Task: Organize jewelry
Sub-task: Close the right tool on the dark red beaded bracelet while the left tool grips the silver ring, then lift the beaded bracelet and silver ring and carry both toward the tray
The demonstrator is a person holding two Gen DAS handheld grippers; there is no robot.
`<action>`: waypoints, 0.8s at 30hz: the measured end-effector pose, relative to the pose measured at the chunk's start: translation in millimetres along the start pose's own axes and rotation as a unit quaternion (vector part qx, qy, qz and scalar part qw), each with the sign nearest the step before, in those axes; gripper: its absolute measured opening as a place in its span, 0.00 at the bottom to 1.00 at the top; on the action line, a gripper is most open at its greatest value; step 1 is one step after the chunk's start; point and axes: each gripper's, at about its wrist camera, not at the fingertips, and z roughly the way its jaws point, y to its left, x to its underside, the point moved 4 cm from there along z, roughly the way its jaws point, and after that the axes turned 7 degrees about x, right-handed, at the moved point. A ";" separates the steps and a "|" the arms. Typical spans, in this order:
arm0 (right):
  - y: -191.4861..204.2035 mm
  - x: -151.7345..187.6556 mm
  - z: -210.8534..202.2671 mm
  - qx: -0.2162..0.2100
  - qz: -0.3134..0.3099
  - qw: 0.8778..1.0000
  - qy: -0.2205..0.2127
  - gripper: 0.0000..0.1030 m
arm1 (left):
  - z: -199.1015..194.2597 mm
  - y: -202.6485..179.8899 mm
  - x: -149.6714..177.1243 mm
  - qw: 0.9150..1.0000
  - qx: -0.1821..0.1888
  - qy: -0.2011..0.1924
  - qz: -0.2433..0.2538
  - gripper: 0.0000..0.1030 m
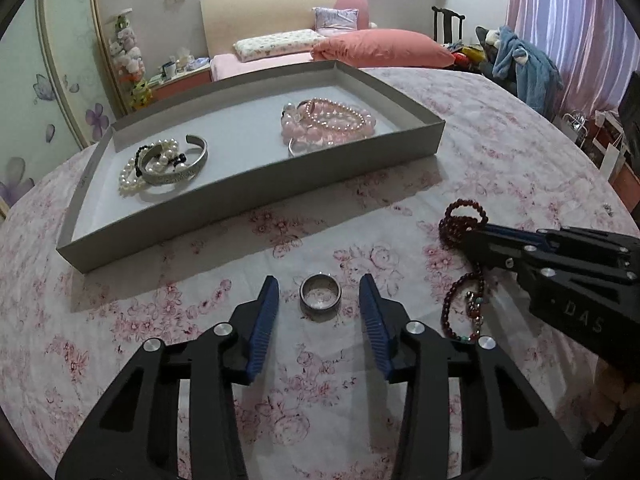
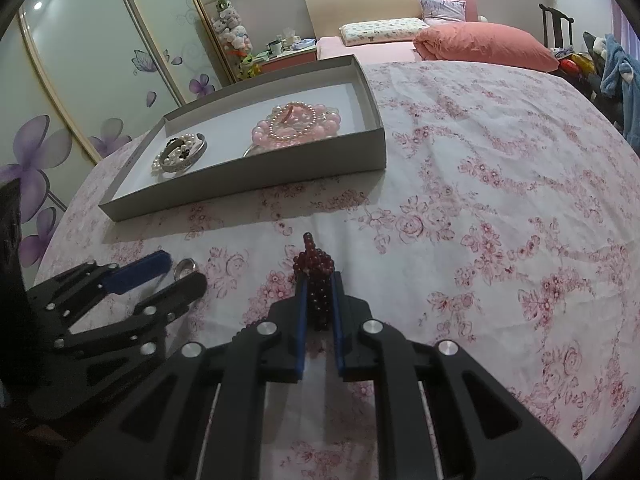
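Note:
A silver ring [image 1: 320, 298] lies flat on the floral sheet between the blue pads of my left gripper [image 1: 319, 285], which is open; neither pad touches it. My right gripper [image 2: 319, 280] is shut on a dark red bead bracelet [image 2: 314, 264], whose loops bunch above the fingertips. In the left wrist view the right gripper [image 1: 468, 240] comes in from the right, with the red bead bracelet [image 1: 452, 308] hanging down onto the sheet. The right wrist view shows the left gripper [image 2: 176, 276] around the ring [image 2: 186, 268]. Behind both stands a grey tray [image 1: 248, 196].
The tray [image 2: 248, 184] holds a pearl bracelet with a silver cuff bangle [image 1: 176, 164] on its left and pink bead bracelets [image 1: 328, 124] on its right. A pink duvet [image 1: 380, 48] and pillows lie at the bed's head. Wardrobe doors [image 2: 80, 80] stand on the left.

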 end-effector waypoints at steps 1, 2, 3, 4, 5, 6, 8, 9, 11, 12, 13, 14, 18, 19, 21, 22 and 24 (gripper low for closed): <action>1.1 0.0 0.6 0.000 0.000 1.000 0.000 0.11 | -0.5 0.5 -0.3 1.000 -0.001 -0.001 0.000 0.35; 1.7 -0.2 0.7 0.000 0.000 1.000 0.000 0.11 | -0.6 1.2 -0.5 1.000 -0.003 -0.002 -0.001 0.32; 1.5 -0.3 0.9 0.000 0.000 1.000 0.000 0.11 | -0.6 2.4 -1.1 1.000 -0.006 -0.002 -0.004 0.23; 2.4 -0.3 1.0 0.000 0.000 1.000 0.001 0.11 | -0.6 5.5 -1.9 1.000 -0.011 -0.003 -0.008 0.22; 4.1 -0.5 1.2 -0.001 -0.001 1.000 0.002 0.11 | -1.1 8.0 -2.2 1.000 -0.013 -0.003 -0.011 0.22; 6.1 -0.8 1.2 -0.003 -0.003 1.000 0.003 0.11 | -1.4 11.8 -2.1 1.000 -0.016 -0.003 -0.017 0.22; 10.7 -0.6 2.0 -0.007 -0.009 1.000 0.004 0.11 | -4.6 24.3 -0.2 0.999 -0.026 -0.002 -0.029 0.22; 14.6 -0.2 2.2 -0.010 -0.013 1.000 0.005 0.12 | -6.8 31.2 1.3 0.999 -0.030 -0.002 -0.035 0.22; 20.8 0.6 3.0 -0.016 -0.021 1.000 0.007 0.12 | -14.0 49.0 6.3 0.998 -0.041 -0.001 -0.049 0.22; 26.9 1.2 3.5 -0.021 -0.028 0.999 0.009 0.11 | -19.0 60.1 10.8 0.997 -0.049 -0.001 -0.056 0.22; 30.9 2.1 3.9 -0.024 -0.033 0.999 0.010 0.11 | -22.3 67.1 13.6 0.997 -0.053 -0.001 -0.059 0.22; 36.6 2.7 4.3 -0.028 -0.040 0.999 0.011 0.11 | -27.0 75.6 17.9 0.996 -0.058 -0.001 -0.064 0.22; 53.9 4.3 5.5 -0.034 -0.062 0.997 0.012 0.12 | -40.7 96.7 31.9 0.995 -0.065 -0.003 -0.076 0.22; 55.0 4.2 5.4 -0.033 -0.065 0.997 0.011 0.12 | -42.4 98.0 33.5 0.995 -0.063 -0.004 -0.078 0.22; 57.4 5.1 5.0 -0.028 -0.070 0.997 0.008 0.12 | -44.9 98.3 35.9 0.995 -0.060 -0.006 -0.077 0.22; 57.7 5.5 4.8 -0.027 -0.072 0.997 0.008 0.12 | -44.6 97.8 35.6 0.995 -0.061 -0.007 -0.075 0.23; 57.8 5.8 4.4 -0.025 -0.072 0.997 0.008 0.12 | -43.6 96.2 34.3 0.995 -0.061 -0.008 -0.074 0.25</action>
